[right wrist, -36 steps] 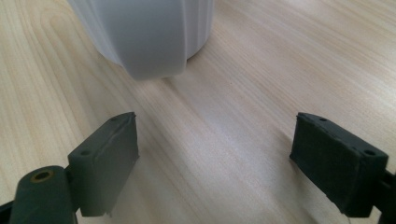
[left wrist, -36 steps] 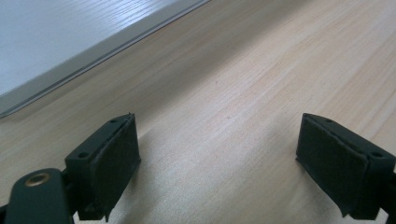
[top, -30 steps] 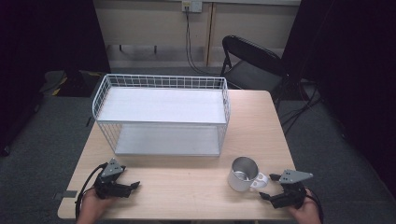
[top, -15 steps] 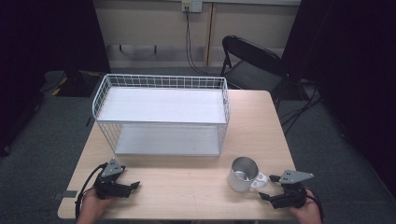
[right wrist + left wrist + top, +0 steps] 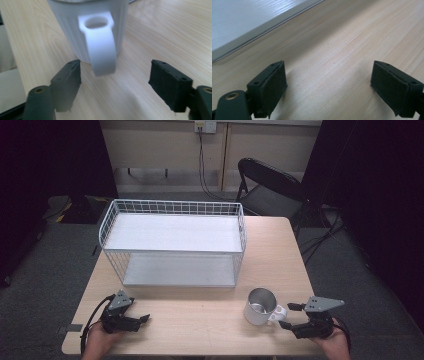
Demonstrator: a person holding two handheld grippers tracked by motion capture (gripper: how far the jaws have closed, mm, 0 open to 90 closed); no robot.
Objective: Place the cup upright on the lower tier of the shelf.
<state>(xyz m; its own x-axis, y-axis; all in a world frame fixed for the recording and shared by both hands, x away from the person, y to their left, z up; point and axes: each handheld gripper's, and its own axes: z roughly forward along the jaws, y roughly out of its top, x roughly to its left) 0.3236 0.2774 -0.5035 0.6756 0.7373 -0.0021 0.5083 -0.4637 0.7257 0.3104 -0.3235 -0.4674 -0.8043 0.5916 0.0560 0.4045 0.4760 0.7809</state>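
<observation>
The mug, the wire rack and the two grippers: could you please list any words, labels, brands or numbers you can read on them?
None can be read. The white mug and its handle are plain, the wire rack bears no label, and the left gripper and right gripper carry no markings.

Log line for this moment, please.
right gripper: fingers closing, astride mug handle, no contact | left gripper: open, idle on table | mug: upright
</observation>
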